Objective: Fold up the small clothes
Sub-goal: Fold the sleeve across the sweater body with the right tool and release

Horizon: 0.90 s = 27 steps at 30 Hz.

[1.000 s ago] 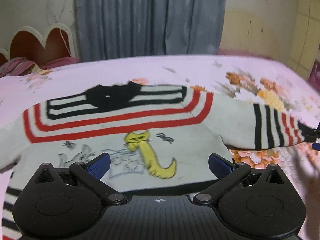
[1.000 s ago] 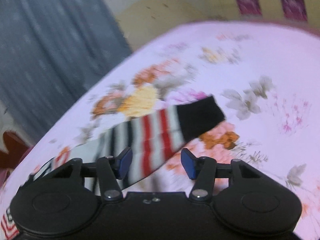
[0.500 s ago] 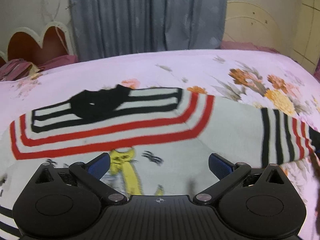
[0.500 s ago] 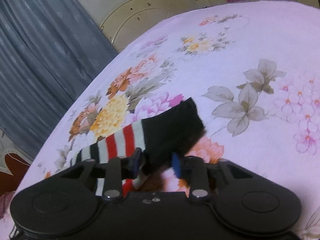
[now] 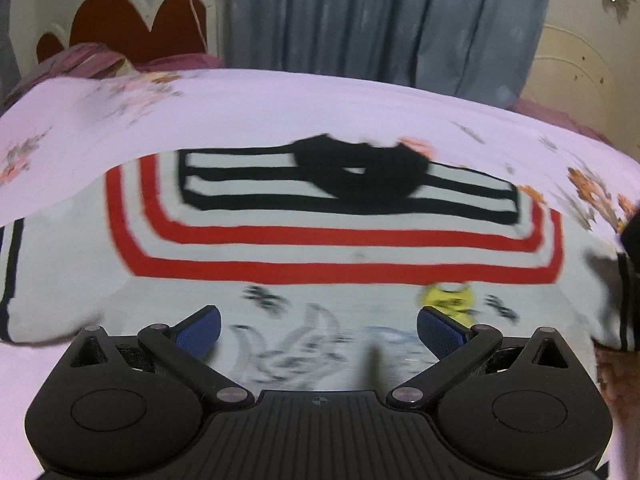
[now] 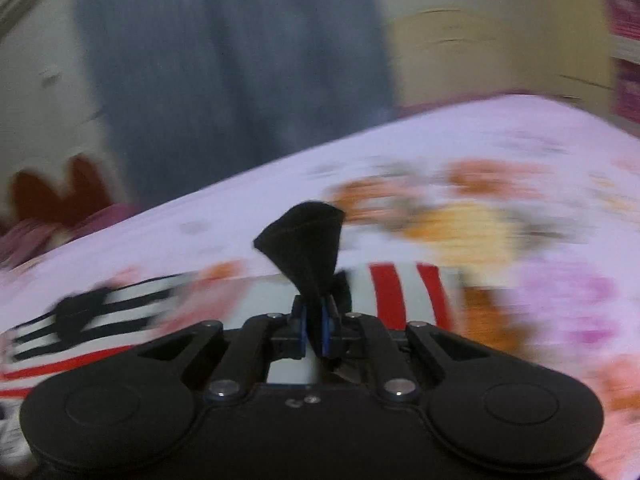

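**A:** What is around you, from left to right?

**B:** From my left wrist view: a headboard [image 5: 132, 24] with red scalloped panels at far left, a crumpled purple cloth [image 5: 84, 60] below it, then a grey-blue curtain [image 5: 380, 20] across the middle and a cream panel [image 5: 580, 60] at right. All of it stands behind a bed with a pink floral sheet [image 5: 280, 108]. Nothing lies between my jaws and the garment.

**A:** And what does one view give that the other does not?

**B:** The left view shows the sweater [image 5: 320, 248] whole across its chest, spread flat on the sheet. The right view, much blurred, shows only its striped sleeve and the black cuff [image 6: 308, 240], which rises above my pads.

**A:** How do your jaws stand?

**B:** My left gripper [image 5: 318, 330] is spread wide over the sweater's lower front, pinching nothing. My right gripper [image 6: 314, 330] has just been closing and is clenched on the cuff, cloth pinched between the blue pads.

**A:** How does the sweater look?

**B:** White knit, nested red and black stripes around a black collar, a yellow cat and grey sketchy drawings below.
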Each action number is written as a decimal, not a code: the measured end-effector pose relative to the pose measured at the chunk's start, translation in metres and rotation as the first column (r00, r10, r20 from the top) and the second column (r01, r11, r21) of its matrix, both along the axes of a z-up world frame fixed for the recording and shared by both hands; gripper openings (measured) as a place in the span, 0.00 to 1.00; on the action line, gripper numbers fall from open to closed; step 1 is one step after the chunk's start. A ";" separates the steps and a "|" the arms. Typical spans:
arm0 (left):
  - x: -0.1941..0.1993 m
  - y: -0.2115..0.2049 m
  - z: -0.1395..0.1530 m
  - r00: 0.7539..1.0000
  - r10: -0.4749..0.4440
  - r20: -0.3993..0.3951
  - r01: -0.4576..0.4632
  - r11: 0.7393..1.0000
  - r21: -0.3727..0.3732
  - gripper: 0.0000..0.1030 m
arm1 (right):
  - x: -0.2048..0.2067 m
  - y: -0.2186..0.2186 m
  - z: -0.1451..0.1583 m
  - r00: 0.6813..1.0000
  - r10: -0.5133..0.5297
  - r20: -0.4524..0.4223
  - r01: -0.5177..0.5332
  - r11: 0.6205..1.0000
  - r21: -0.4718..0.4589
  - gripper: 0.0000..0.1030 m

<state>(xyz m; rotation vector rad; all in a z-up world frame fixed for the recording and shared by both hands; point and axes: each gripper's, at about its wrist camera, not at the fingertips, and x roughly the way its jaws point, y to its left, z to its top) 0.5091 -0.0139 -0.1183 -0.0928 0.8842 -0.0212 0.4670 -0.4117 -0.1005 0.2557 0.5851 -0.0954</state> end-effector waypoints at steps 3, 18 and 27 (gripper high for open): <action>0.001 0.034 -0.001 1.000 0.004 0.007 -0.004 1.000 -0.025 1.00 | 0.017 0.074 0.000 0.990 0.142 -0.016 -0.142 0.990 -0.004 0.07; -0.010 0.127 -0.006 0.994 0.072 0.088 -0.057 0.985 -0.162 1.00 | 0.035 0.272 -0.050 0.846 0.503 -0.176 -0.519 0.852 -0.064 0.56; 0.023 0.068 -0.021 0.996 -0.051 0.067 0.071 0.936 -0.345 0.91 | 0.007 0.203 -0.006 0.935 0.353 -0.019 -0.353 0.935 -0.039 0.29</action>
